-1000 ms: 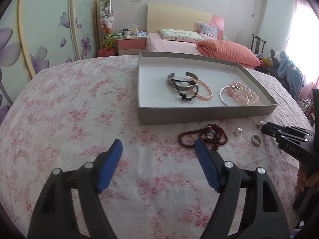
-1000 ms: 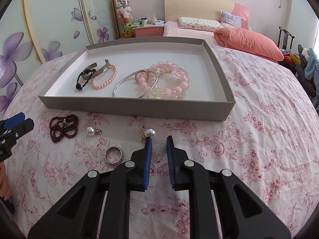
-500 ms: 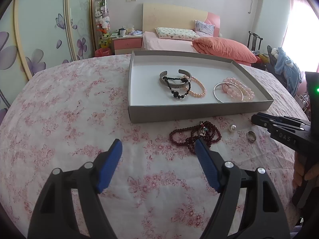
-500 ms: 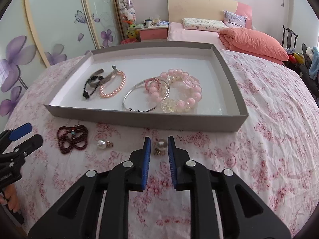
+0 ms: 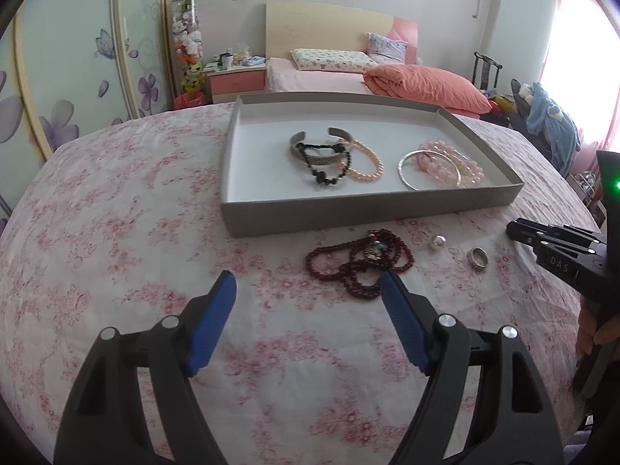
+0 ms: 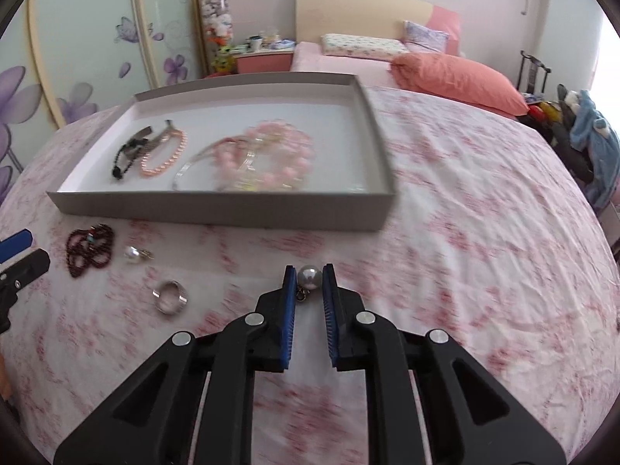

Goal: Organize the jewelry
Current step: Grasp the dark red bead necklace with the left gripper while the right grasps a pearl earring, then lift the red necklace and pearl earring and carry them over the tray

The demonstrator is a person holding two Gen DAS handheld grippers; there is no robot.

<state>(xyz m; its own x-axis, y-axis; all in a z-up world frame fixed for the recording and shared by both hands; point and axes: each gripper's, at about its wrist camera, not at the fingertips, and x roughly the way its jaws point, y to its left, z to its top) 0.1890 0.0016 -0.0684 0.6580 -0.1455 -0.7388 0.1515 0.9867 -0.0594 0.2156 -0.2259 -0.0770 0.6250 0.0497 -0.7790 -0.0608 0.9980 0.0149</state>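
Right gripper (image 6: 309,278): blue pads clamped on a round grey pearl earring (image 6: 309,276).
Left gripper (image 5: 308,293): jaws spread wide, holding nothing, near a dark red bead necklace (image 5: 358,261).

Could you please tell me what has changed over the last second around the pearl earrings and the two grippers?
The right hand-held gripper moved forward onto one pearl earring and closed on it. The left hand-held gripper stayed wide open near the dark red bead necklace. The other pearl earring, ring and tray stayed put.
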